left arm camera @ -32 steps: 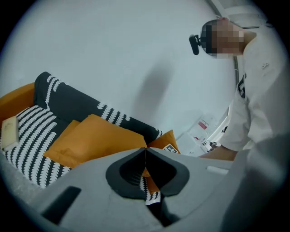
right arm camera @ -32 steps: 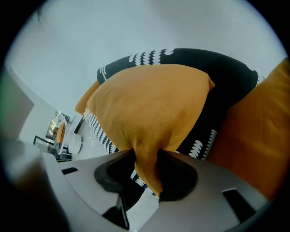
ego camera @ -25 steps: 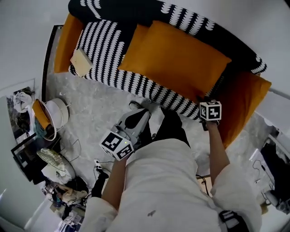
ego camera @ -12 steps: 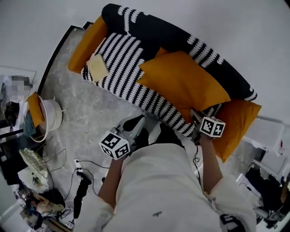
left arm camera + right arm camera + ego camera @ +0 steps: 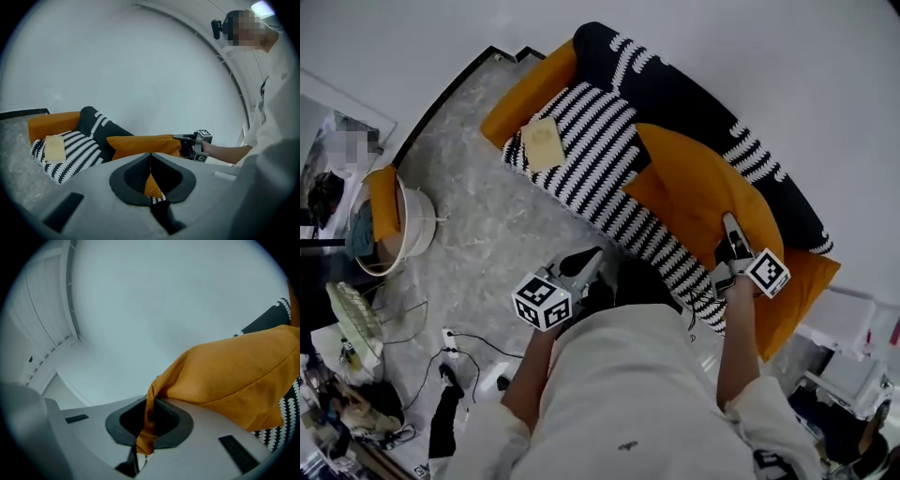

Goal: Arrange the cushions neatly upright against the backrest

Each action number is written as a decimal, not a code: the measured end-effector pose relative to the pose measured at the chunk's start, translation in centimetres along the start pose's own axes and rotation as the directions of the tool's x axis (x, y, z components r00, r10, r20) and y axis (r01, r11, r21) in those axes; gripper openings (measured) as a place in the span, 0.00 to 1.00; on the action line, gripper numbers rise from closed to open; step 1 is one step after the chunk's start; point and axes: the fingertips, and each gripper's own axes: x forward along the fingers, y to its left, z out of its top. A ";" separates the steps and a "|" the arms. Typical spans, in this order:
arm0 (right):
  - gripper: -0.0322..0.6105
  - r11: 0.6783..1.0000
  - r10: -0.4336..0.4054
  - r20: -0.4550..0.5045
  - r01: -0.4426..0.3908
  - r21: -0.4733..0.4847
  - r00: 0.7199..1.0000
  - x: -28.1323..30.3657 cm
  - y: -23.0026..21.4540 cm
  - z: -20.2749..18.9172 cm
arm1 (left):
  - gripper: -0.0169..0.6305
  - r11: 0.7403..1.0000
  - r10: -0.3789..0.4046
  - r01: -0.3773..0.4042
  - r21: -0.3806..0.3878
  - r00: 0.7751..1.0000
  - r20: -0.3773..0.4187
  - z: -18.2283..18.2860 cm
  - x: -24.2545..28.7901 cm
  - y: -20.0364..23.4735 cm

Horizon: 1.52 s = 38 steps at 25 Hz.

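The black-and-white sofa (image 5: 598, 155) stands with its backrest (image 5: 675, 89) tight to the white wall, so there is no room behind it. The open space is the grey floor (image 5: 478, 220) along the seat's front edge. At the left, that strip is hemmed in by a white basket (image 5: 405, 232), a fan (image 5: 354, 323) and loose cables. An orange armrest (image 5: 528, 94) closes the sofa's left end and another (image 5: 802, 295) its right end. A pale flat pad (image 5: 542, 142) lies on the left of the seat. The orange cushion (image 5: 694, 187) lies over the right half of the seat, near the backrest, not upright. The right gripper (image 5: 729, 225) reaches out from a nearly straight arm over the seat's front edge, and its fingers (image 5: 168, 420) are clamped on a corner of the cushion, bunching the fabric. The left gripper (image 5: 592, 257) hangs in front of the person's body on a bent arm, over the floor and short of the sofa. Its fingers (image 5: 135, 176) are closed together on nothing.
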 end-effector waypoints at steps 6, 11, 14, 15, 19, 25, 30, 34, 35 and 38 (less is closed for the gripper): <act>0.08 0.987 0.161 0.093 -0.162 0.005 0.983 3.1 6.0 3.7 | 0.05 0.999 0.009 -0.009 -0.033 1.000 0.014 1.3 0.2 2.7; 0.08 0.963 0.244 0.137 -0.256 0.081 0.960 9.0 8.9 4.9 | 0.05 1.000 0.012 -0.010 0.027 0.998 -0.054 3.9 2.1 7.0; 0.08 0.952 0.266 0.162 -0.285 0.112 0.950 12.6 9.9 5.9 | 0.05 0.994 0.023 -0.010 0.108 0.993 -0.115 6.7 3.7 10.1; 0.08 0.946 0.277 0.174 -0.300 0.121 0.945 13.9 10.3 6.4 | 0.05 0.993 0.016 -0.001 0.121 0.992 -0.124 7.9 4.6 11.4; 0.08 0.904 0.358 0.220 -0.396 0.161 0.907 16.7 13.2 8.0 | 0.05 0.995 -0.020 0.033 0.094 0.990 -0.139 11.6 8.0 14.6; 0.08 0.836 0.454 0.223 -0.499 0.229 0.863 18.4 15.1 8.3 | 0.05 0.999 0.018 -0.015 0.032 0.995 -0.097 15.7 11.3 16.8; 0.08 0.769 0.566 0.168 -0.590 0.246 0.807 23.6 20.1 5.6 | 0.41 0.998 0.032 -0.034 -0.060 0.999 -0.039 18.8 11.2 22.9; 0.08 0.750 0.598 0.118 -0.606 0.266 0.792 24.7 22.1 5.1 | 0.50 0.998 0.013 -0.015 -0.056 0.999 -0.039 19.8 11.0 24.0; 0.08 0.750 0.605 0.099 -0.607 0.263 0.790 24.9 22.6 5.0 | 0.50 0.999 0.010 -0.012 -0.048 0.999 -0.048 19.9 11.1 24.2; 0.08 0.768 0.603 0.050 -0.596 0.234 0.796 26.5 24.2 4.2 | 0.46 0.999 -0.037 0.035 -0.015 0.994 -0.104 20.1 11.8 25.7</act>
